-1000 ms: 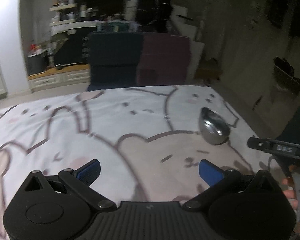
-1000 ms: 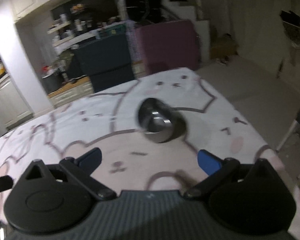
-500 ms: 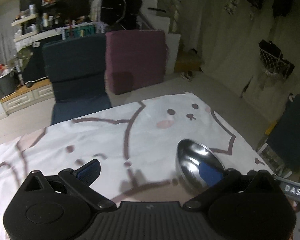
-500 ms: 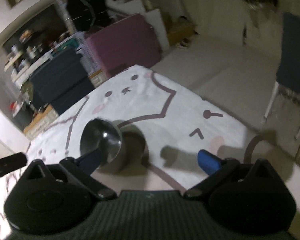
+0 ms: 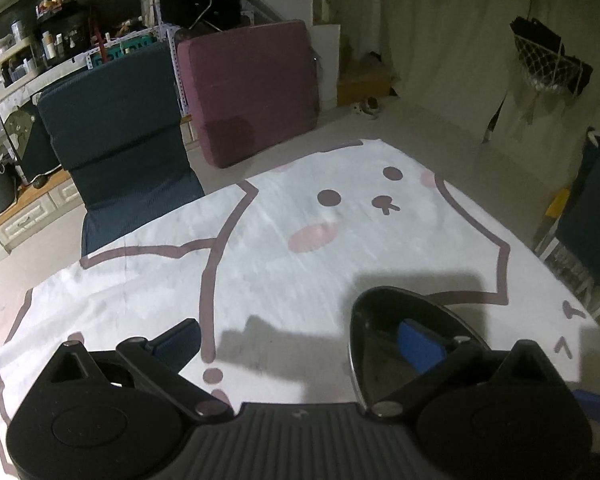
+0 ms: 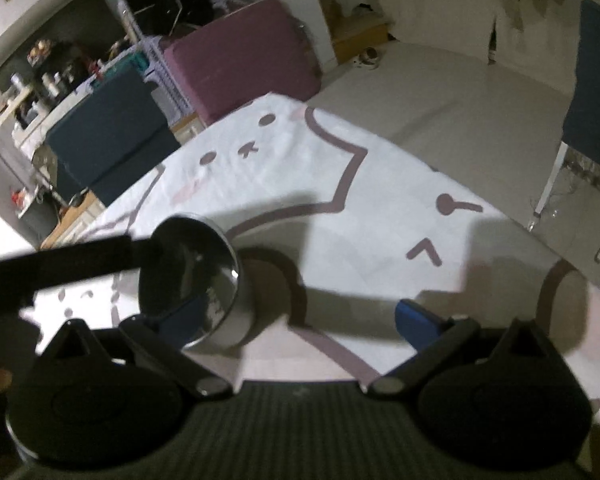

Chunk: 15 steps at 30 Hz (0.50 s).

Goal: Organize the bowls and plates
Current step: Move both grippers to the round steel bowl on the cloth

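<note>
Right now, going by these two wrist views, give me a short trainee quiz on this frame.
1. Fill in: one finger of the left gripper sits ___ the metal bowl.
2. True or false: the left gripper's fingers are shut on the bowl.
3. How many bowls show on the cartoon tablecloth? A one, B two, C three.
Key: 1 inside; 2 false, the fingers stand wide apart; 3 A.

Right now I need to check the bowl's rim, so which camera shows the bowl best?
The right wrist view: the bowl shows whole there, rim, inside and outer wall, tilted on the cloth. The left wrist view shows the bowl only in part, its near side cut off by the left gripper, whose right finger sits inside it.
</note>
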### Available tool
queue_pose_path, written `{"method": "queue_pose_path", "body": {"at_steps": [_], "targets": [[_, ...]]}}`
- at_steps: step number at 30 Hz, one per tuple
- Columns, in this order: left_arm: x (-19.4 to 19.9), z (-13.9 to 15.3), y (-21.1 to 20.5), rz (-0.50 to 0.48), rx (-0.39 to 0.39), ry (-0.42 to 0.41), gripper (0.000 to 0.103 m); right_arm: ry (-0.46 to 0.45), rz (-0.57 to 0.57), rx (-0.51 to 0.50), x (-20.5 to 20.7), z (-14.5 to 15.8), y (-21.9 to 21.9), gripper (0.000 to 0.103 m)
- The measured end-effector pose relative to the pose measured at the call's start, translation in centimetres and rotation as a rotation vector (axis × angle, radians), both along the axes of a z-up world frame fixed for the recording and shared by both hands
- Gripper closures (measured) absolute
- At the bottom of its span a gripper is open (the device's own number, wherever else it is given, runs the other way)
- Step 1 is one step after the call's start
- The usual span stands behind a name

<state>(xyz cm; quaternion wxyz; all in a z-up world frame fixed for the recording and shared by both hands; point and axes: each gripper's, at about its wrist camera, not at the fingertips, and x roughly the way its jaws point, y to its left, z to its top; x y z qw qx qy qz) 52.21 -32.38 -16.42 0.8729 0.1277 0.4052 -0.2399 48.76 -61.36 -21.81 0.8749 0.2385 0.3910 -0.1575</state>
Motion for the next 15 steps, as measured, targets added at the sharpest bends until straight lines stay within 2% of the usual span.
{"method": "queue_pose_path", "body": {"at_steps": [6,15], "targets": [[0.7,-0.4,-0.2,0.026,0.032,-0.015,0.000,0.027,0.062,-0.020,-0.1,-0.3,1.1,0.000],[0.7,-0.5,0.6,0.071,0.051,-0.045,0.001,0.034,0.077,-0.018,-0.3,-0.4,1.2,0.000]]}}
